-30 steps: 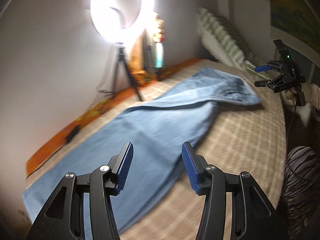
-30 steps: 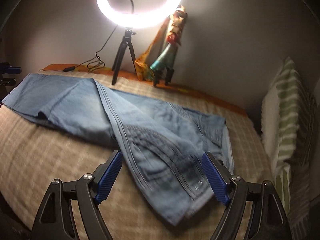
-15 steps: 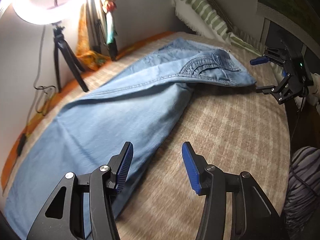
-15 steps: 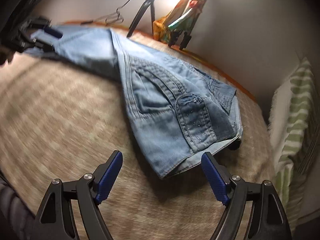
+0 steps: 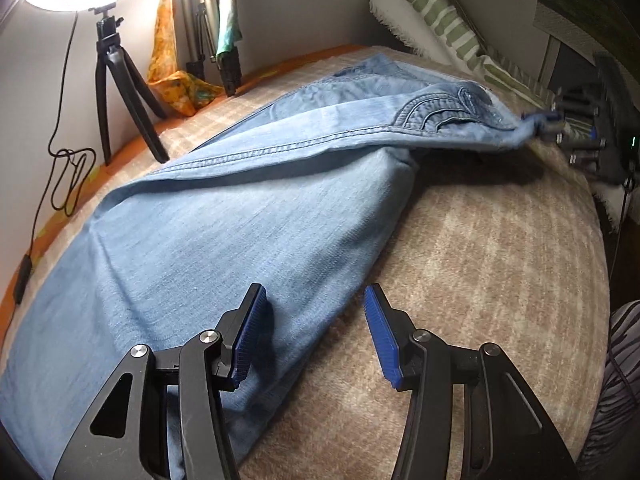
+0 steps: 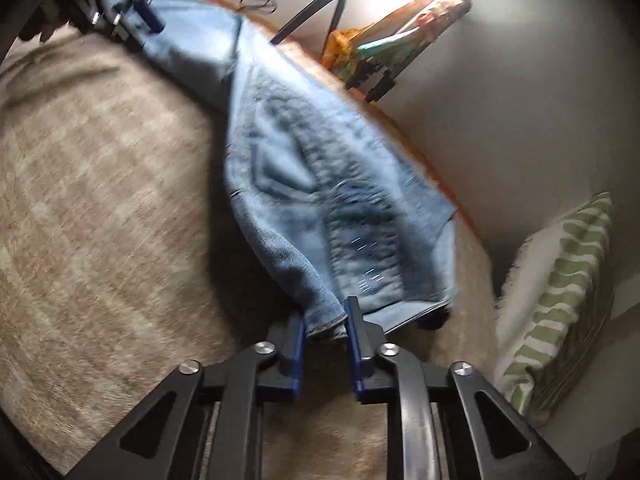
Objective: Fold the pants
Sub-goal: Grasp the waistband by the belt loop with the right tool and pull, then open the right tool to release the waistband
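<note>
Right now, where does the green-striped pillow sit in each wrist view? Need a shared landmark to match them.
Left wrist: green-striped pillow at top, right of centre, against the wall beyond the waist end of the jeans.
Right wrist: pillow at the right edge, mid-height, right of the jeans.
Shared landmark: orange scarf at the wall beside the black tripod legs.

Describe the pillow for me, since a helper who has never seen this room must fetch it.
Start at the bed with the beige checked blanket where the blue jeans lie. Past the waistband end of the jeans, a pillow leans against the wall. It is the only white thing with green stripes and a frayed fringe.
</note>
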Motion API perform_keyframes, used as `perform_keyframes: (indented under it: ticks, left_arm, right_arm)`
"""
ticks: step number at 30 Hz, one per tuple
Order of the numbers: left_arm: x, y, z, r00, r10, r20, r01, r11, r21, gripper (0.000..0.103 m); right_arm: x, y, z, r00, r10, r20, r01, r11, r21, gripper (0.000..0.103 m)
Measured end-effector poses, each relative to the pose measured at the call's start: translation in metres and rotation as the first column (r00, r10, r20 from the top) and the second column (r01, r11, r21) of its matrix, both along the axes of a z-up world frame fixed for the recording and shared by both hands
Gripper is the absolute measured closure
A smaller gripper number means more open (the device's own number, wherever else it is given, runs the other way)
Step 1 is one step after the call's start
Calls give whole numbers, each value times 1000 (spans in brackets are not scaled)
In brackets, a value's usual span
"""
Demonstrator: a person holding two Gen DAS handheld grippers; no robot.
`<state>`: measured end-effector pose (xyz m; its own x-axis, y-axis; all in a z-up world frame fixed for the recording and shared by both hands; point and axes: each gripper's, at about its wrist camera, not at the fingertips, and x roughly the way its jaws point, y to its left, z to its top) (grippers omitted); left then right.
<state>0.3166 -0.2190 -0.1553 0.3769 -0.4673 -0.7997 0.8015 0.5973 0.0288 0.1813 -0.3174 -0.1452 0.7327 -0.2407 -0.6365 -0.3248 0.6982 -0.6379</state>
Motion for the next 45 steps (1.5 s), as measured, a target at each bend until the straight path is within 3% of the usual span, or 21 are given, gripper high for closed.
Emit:
perform_keyframes:
  ticks: [7,11,14,20,29,31,32,34,39,42,45]
  left_arm:
    - [9,3,-6,1000,25,-14,-26,999,-31,53]
    - [10,2,-8,1000,21,-10,-21,999,-27,53]
    - [9,2,-9,1000,18,-8,-18,999,-28,53]
    - [12,4,-10,1000,18,-24,-19,999,-44,53]
    - [15,2,-10,999,13,-35,-15,998,-56,53]
    - [17,0,-10,999,14,-35,-16,998,-53,53]
    - [16,0,-9,999,15,-36,-17,998,-55,53]
    - [15,1,-5,999,18,-36,-20,998,-64,53]
    - [8,9,13,1000,15,-1,-15,996,-82,53]
    - [4,14,25,999,22,28,-19,996,-85,53]
    - [3,17,33,999,33,37,-29,995,-99,53]
  right_arm:
    - [43,-19,62,992,-16,128,23,998,-55,91]
    - [96,-36,89,982,-57,180,73,994,-85,92]
    - [137,-48,94,980,-94,178,112,989,-96,93]
    - [216,-73,59,983,-157,91,169,975,-145,93]
    - [270,-96,13,975,-220,-20,217,972,-96,94]
    - [280,-101,2,966,-243,-83,237,969,-75,94]
    - [284,-102,-6,960,-266,-83,256,960,-109,93]
    - [284,-106,-11,953,-299,-55,287,944,-165,75]
    - [249,-116,26,933,-358,42,359,932,-44,40]
    - [204,-124,57,913,-405,47,393,905,166,39]
    - [156,-119,71,928,-371,-35,354,848,394,39]
